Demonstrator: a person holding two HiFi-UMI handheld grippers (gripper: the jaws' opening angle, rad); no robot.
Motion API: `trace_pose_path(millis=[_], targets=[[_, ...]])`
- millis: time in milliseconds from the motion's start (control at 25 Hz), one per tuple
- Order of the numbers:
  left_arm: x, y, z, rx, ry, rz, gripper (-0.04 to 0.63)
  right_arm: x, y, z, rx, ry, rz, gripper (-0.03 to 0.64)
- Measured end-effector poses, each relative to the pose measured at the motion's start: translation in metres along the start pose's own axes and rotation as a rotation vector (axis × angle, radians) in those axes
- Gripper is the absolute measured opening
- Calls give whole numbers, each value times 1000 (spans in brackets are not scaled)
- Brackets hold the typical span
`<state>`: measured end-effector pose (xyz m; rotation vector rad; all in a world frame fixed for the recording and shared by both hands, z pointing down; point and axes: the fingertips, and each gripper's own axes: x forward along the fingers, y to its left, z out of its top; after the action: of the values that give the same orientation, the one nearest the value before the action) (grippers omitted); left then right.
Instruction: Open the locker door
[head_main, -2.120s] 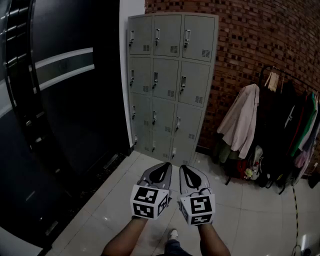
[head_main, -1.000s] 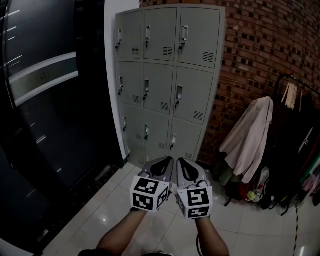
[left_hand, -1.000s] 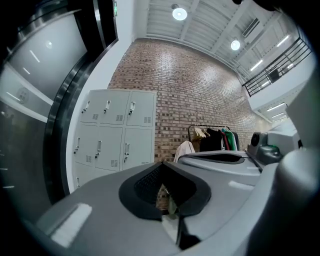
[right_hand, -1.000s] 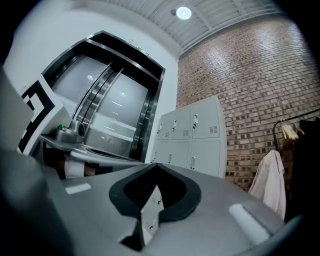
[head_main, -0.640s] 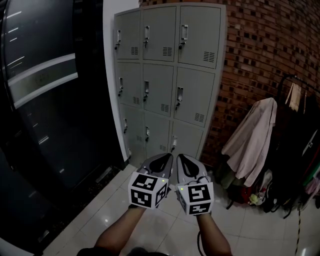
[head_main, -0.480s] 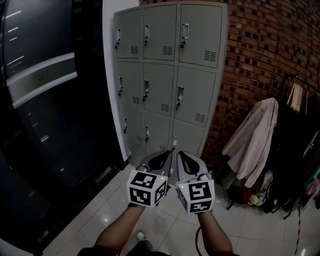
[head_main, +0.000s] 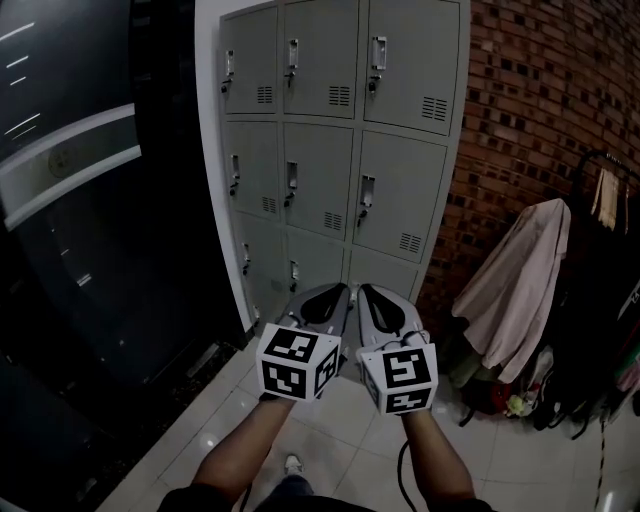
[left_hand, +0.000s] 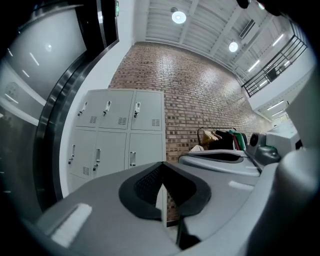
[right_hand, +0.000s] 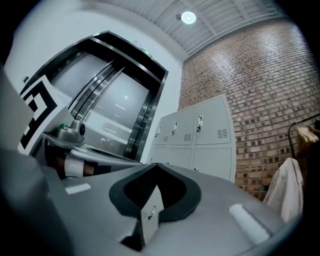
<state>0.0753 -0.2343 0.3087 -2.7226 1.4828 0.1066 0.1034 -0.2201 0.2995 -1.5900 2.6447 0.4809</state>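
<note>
- At twelve o'clock in the head view stands the grey locker (head_main: 340, 150), set against a brick wall (head_main: 540, 100) that runs off toward two o'clock. Every door we can see on it is shut flush, and each handle (head_main: 377, 52) sits untouched at its door's left edge.
- We judge that nothing of the task is done yet: neither tool touches the locker, and both hang well short of it above the tiled floor (head_main: 330, 420).
- What is left is all of it: close the gap, get a jaw onto a handle and swing the door out. We cannot tell which door is meant.
- Our left gripper (head_main: 338, 292) has its jaws closed tip to tip with nothing between them. In its own view the locker lies past the tips at about ten o'clock.
- Our right gripper (head_main: 366, 293) is likewise pressed together and empty, and sits just beside the left one at its three o'clock.
- Both forearms reach forward from six o'clock, side by side. The tools point roughly level toward the locker's lower doors, with their marker cubes facing us.
- A pale coat (head_main: 515, 290) hangs at four o'clock and a dark glass wall (head_main: 90, 200) stands at nine o'clock, both clear of our path.
</note>
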Motion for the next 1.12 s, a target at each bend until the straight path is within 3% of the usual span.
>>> trace_pose_path(millis=[600, 1120], targets=[[122, 133, 32, -3, -23, -92, 6, 177, -39, -6, -11, 21, -69, 0], [198, 195, 133, 11, -93, -255, 6, 280, -96, 85, -47, -67, -104, 2]])
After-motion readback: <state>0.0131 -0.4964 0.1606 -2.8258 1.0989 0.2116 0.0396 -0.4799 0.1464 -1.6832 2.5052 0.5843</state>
